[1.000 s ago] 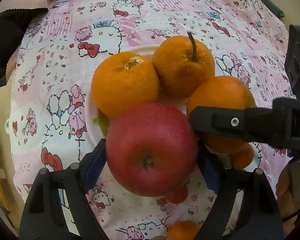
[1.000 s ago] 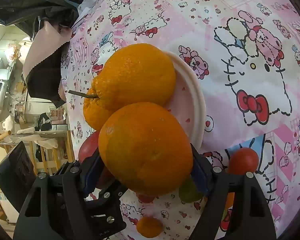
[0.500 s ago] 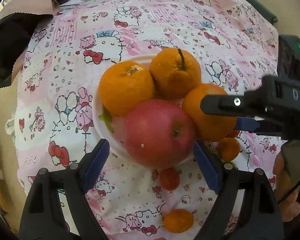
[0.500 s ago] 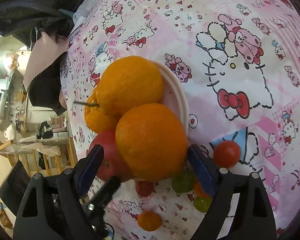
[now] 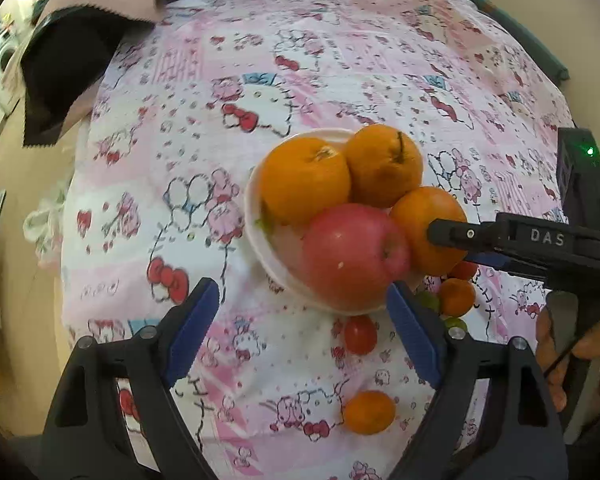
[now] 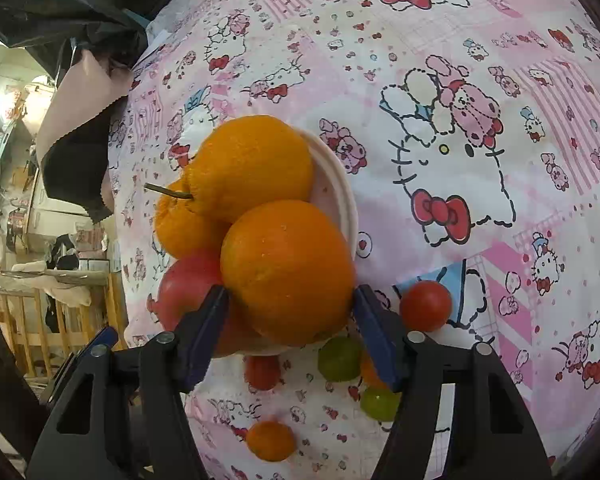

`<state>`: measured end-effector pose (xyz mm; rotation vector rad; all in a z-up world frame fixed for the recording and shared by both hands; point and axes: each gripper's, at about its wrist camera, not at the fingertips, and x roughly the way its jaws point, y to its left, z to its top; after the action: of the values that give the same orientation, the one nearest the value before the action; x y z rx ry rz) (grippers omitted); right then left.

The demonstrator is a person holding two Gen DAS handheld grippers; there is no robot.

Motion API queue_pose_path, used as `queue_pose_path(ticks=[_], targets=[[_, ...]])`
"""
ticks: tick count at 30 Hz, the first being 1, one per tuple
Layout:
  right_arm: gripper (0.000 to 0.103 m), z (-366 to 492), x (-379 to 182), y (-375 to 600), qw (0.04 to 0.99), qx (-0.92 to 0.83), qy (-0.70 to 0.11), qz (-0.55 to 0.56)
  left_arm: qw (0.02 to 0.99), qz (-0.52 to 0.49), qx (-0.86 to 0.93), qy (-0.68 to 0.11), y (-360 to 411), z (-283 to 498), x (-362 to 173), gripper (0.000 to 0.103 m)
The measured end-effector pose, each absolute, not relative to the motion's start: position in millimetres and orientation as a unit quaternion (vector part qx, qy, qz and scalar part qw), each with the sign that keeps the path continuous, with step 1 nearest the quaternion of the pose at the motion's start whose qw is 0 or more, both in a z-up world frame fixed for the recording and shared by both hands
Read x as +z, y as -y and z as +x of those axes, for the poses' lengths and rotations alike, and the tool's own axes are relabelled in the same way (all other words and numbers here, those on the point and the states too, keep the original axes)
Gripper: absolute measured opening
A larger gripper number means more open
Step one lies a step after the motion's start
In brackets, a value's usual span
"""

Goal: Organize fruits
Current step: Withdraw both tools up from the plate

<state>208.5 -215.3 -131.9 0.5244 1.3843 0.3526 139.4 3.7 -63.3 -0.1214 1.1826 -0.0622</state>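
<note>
A white plate (image 5: 256,216) on the pink cartoon-print cloth carries three oranges and a red apple (image 5: 352,256). My left gripper (image 5: 300,292) hangs open above the plate's near edge, nothing between its blue pads. My right gripper (image 6: 288,292) comes in from the right in the left wrist view (image 5: 452,246). Its jaws are closing, with the nearest orange (image 6: 288,268) between the tips. The pads stand at the orange's two sides, and no squeeze on it shows. The other two oranges (image 6: 252,164) lie behind it.
Small loose fruits lie on the cloth by the plate: a red tomato (image 6: 426,306), two green ones (image 6: 340,358), a small orange (image 5: 368,412) and another red tomato (image 5: 360,334). A dark cloth (image 5: 64,76) hangs at the table's far left. A hand (image 5: 560,360) holds the right gripper.
My left gripper has risen and drawn back from the apple, which stays on the plate. The right gripper has pulled back, so the orange now sits at its fingertips, and its jaws have narrowed.
</note>
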Motion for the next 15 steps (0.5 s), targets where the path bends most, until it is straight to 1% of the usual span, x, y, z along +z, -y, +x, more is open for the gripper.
queue_pose_path(ticks=[4, 6, 9, 15], targets=[[0.067, 209, -131, 215, 0.717, 0.169, -0.635, 0.233, 0.829, -0.062, -0.029, -0.555, -4, 129, -58, 0.083], [0.068, 207, -128, 217, 0.716, 0.175, -0.634, 0.234, 0.833, -0.061, -0.031, -0.55, -4, 122, -54, 0.083], [0.069, 197, -113, 218, 0.726, 0.185, -0.624, 0.221, 0.837, -0.062, -0.029, -0.543, -8, 111, -50, 0.083], [0.075, 167, -84, 232, 0.763, 0.18, -0.594, 0.18, 0.833, -0.063, -0.037, -0.548, -2, 97, -55, 0.083]])
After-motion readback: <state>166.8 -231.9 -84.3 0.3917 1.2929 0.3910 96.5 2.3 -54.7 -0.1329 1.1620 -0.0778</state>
